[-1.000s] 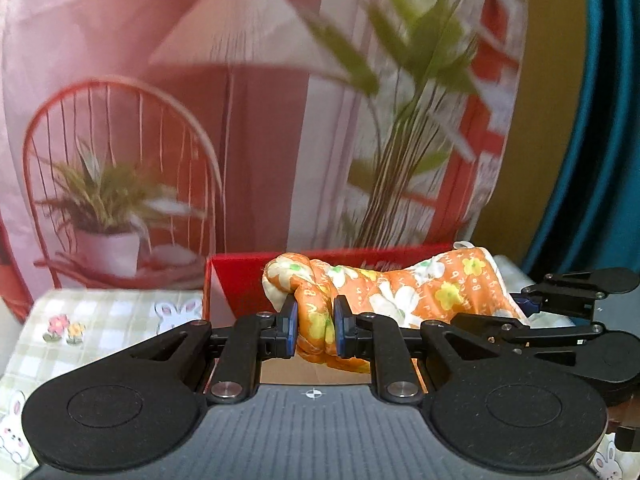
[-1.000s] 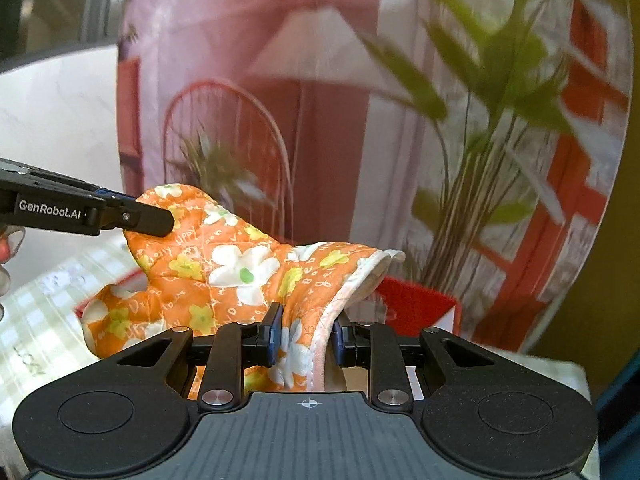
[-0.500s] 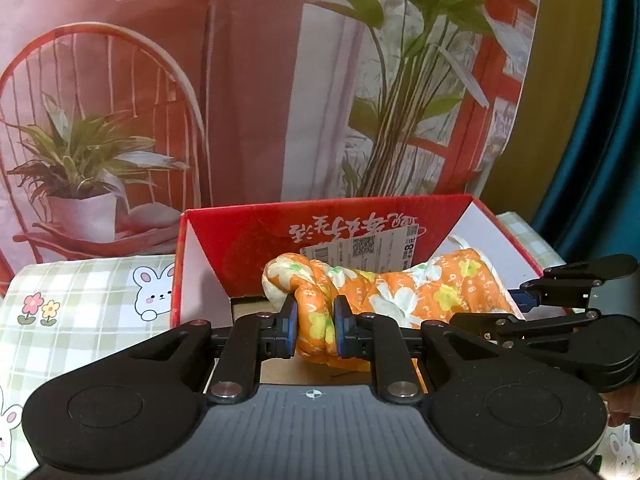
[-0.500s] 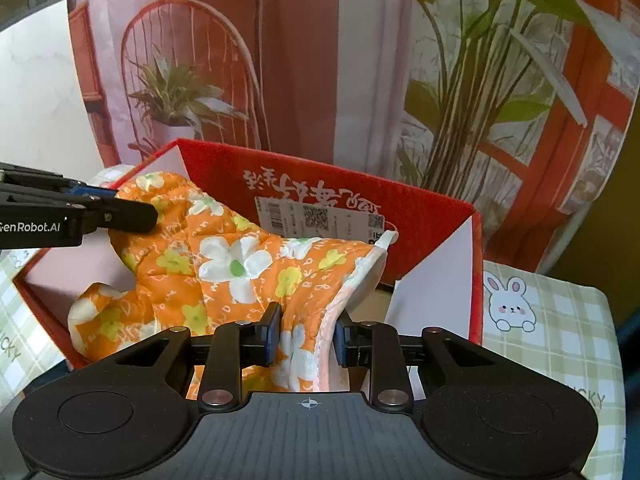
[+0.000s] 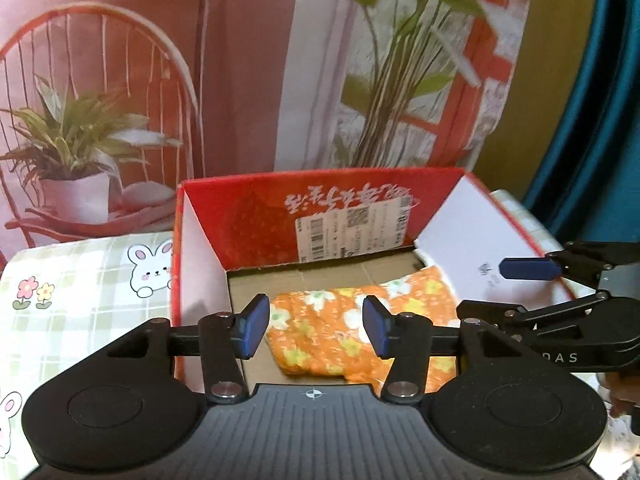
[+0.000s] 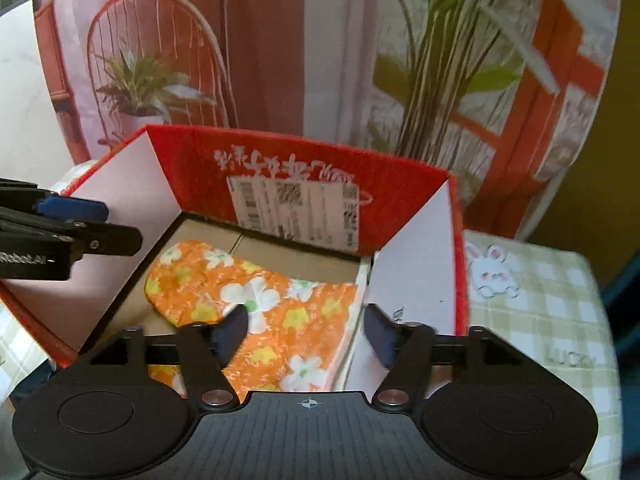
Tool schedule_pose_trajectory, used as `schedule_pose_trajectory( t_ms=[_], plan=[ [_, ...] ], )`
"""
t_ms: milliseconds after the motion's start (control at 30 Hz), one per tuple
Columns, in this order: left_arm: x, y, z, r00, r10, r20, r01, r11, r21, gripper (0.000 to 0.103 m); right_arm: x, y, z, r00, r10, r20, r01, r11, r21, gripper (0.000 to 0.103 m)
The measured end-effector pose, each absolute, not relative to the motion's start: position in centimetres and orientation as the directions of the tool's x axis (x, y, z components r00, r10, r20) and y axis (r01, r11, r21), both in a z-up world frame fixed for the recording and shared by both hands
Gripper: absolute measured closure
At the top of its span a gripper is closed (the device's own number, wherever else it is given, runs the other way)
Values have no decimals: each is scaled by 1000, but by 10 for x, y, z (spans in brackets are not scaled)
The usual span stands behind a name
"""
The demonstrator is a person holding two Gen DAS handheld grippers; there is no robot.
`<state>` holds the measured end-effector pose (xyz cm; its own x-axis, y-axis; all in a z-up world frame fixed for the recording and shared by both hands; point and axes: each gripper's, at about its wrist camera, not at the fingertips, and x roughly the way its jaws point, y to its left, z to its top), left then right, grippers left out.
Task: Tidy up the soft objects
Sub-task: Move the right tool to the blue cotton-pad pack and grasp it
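Left wrist view | one orange mitt (image 5: 344, 332) flat in one red box (image 5: 256, 216), below both grippers | long axis left-right, rounded tip leftward | left gripper (image 5: 316, 330) wide, empty | right gripper (image 6: 306, 334) wide, empty

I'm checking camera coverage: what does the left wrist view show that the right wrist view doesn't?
Only the left wrist view shows the flower print on the tablecloth and the teal curtain. Only the right wrist view shows the white wall at far left and the word LUCKY on the cloth. Both show the orange mitt lying in the red box, with both grippers open above it.
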<state>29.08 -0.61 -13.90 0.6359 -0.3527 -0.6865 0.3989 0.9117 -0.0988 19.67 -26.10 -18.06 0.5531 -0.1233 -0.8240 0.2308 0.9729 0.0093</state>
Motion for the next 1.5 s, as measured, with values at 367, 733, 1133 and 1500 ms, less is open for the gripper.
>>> schedule_pose_trajectory(
  t_ms=[367, 733, 1133, 1500],
  plan=[
    [209, 40, -127, 604, -438, -666, 422, 884, -199, 49, 122, -228, -125, 722, -60, -690, 178, 979, 101, 42],
    [184, 53, -181, 545, -406, -733, 348, 906, -243, 50, 98, -186, -162, 625, 79, -776, 105, 977, 184, 48],
    [180, 57, -205, 499, -409, -764, 329, 905, -270, 50, 94, -167, -195, 526, 169, -833, 103, 960, 260, 50],
    [180, 61, -209, 489, -419, -765, 315, 903, -293, 50, 98, -163, -210, 492, 252, -833, 88, 938, 335, 50]
  ],
)
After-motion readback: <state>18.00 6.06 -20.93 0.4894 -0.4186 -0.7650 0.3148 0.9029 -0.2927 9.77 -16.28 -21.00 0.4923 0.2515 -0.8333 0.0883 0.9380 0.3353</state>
